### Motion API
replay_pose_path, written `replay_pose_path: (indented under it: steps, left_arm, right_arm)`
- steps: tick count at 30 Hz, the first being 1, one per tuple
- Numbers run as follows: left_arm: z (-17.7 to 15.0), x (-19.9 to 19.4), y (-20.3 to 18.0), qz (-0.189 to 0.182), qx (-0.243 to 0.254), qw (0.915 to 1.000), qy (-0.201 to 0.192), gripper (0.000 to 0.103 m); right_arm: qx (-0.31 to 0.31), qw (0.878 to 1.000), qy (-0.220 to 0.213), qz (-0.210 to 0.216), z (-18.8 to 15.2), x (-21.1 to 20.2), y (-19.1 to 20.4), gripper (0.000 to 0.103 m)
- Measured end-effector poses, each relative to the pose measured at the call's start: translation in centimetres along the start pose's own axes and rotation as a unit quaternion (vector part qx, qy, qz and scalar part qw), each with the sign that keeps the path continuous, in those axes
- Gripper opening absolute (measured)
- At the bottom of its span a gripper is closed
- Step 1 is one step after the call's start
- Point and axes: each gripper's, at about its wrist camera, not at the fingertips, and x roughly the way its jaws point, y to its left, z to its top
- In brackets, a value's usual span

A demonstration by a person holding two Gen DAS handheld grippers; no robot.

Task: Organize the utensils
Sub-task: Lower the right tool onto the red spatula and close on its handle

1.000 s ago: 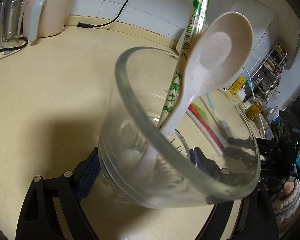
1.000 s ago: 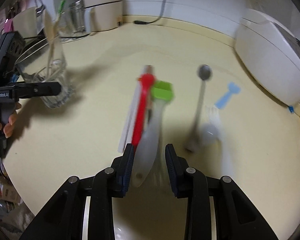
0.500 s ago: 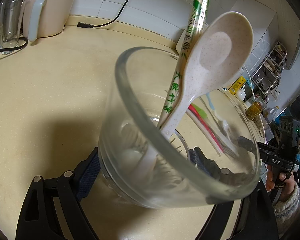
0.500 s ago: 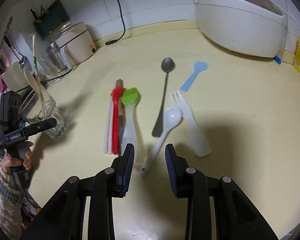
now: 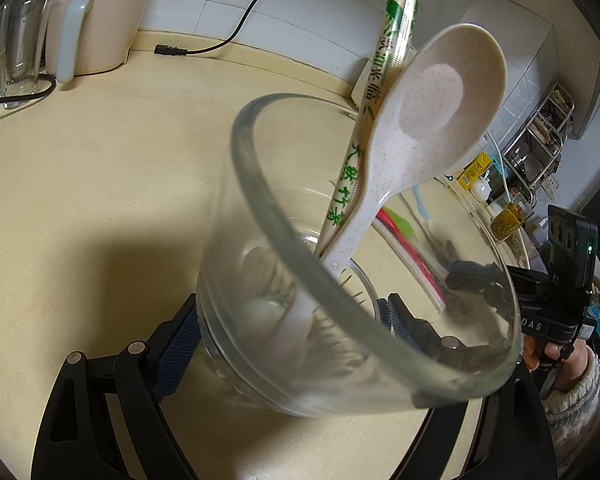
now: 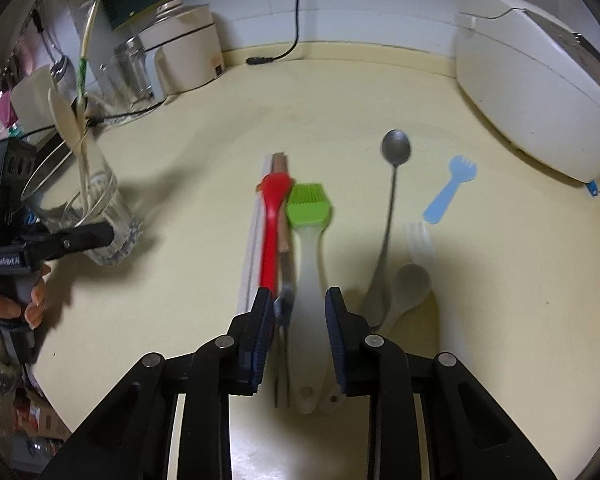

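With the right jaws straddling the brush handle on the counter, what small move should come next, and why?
Probably finish closing the right gripper on the green-headed brush. Its jaws have just been narrowing, the translucent handle lies between them, but gaps still show on both sides. The left gripper already holds the glass, with a spoon and chopsticks inside, ready to receive it.

My right claw hides the lower handle of the green silicone brush; whether my pads touch it I cannot tell, motion blur smears everything there. The wrapped chopsticks run off the top edge. Seen through my glass, the utensils beyond are distorted, and my far pad is half hidden.
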Motion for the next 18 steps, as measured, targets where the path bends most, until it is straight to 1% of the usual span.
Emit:
replay_pose_path:
  steps: [3,5,7,12,15,18]
  left_arm:
    - [0.0,0.0,0.0,0.000,0.000,1.0000,0.000,0.090]
    - [0.0,0.0,0.0,0.000,0.000,1.0000,0.000,0.090]
    - [0.0,0.0,0.0,0.000,0.000,1.0000,0.000,0.090]
    - [0.0,0.0,0.0,0.000,0.000,1.0000,0.000,0.090]
    - [0.0,0.0,0.0,0.000,0.000,1.0000,0.000,0.090]
    - [0.0,0.0,0.0,0.000,0.000,1.0000,0.000,0.090]
  right_arm:
    - [-0.003,1.000,0.003,-0.003,-0.1,0.2,-0.2,0.025]
    - [0.002,1.000,0.005,-0.014,-0.1,0.4,-0.8,0.023]
    - [0.005,0.999,0.003,-0.040,-0.1,0.5,-1.6,0.021]
    - [0.031,0.996,-0.007,-0.078,-0.3,-0.4,-3.4,0.021]
    - [0.045,0.997,-0.019,-0.061,-0.8,-1.1,-3.7,0.021]
    - [0.054,0.998,-0.030,-0.032,-1.0,-1.6,-3.3,0.021]
